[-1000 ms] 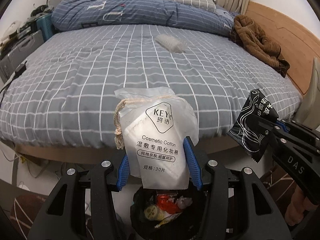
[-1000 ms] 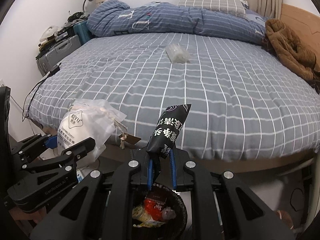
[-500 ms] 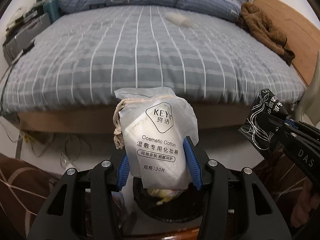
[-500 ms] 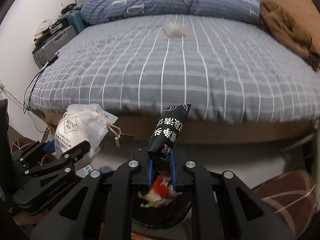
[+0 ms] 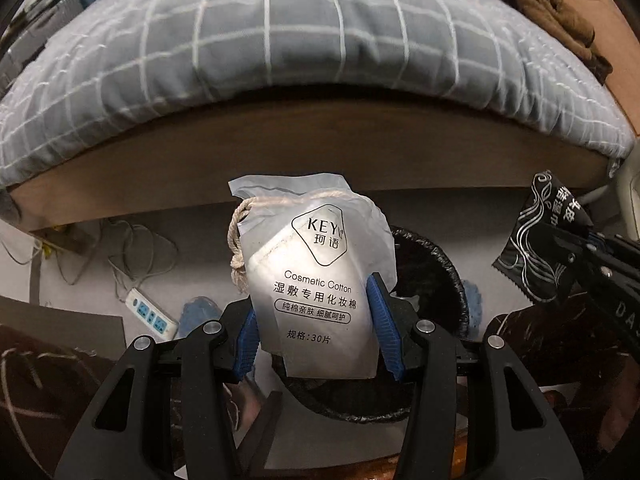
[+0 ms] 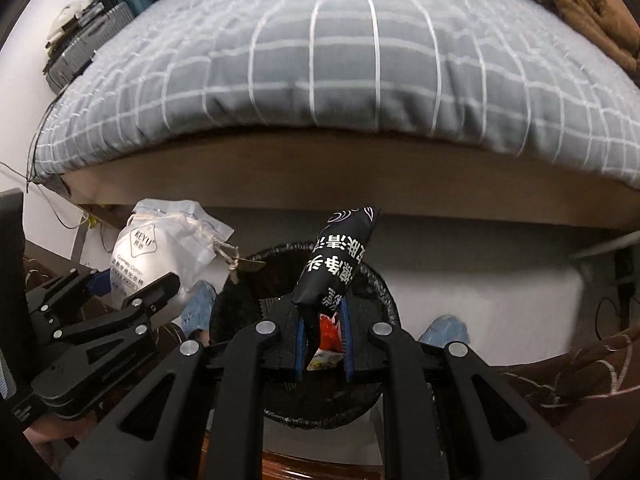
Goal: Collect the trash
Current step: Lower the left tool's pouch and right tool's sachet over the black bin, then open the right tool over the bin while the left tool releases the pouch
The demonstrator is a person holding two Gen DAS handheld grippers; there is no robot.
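Note:
My left gripper (image 5: 316,328) is shut on a white cosmetic cotton bag (image 5: 312,276) with a rope drawstring, held upright just above a bin lined in black (image 5: 444,272). The right gripper (image 6: 322,336) is shut on a black sachet with white lettering (image 6: 336,260), over the same bin (image 6: 376,292), where red and white wrappers (image 6: 326,340) lie inside. Each gripper shows in the other's view: the right one with its sachet (image 5: 536,240) at the right edge, the left one with the white bag (image 6: 156,252) at the left.
The bed with a grey checked cover (image 5: 280,40) and its wooden frame (image 5: 320,152) rises just behind the bin. A white power strip (image 5: 150,316) and loose cables lie on the floor to the left. Blue slippers (image 6: 444,330) sit beside the bin. A brown patterned rug (image 6: 580,364) lies at right.
Both grippers have dropped toward the floor and tipped downward, each still gripping its item. The bed top has slid up out of view and the bin has come closer beneath them.

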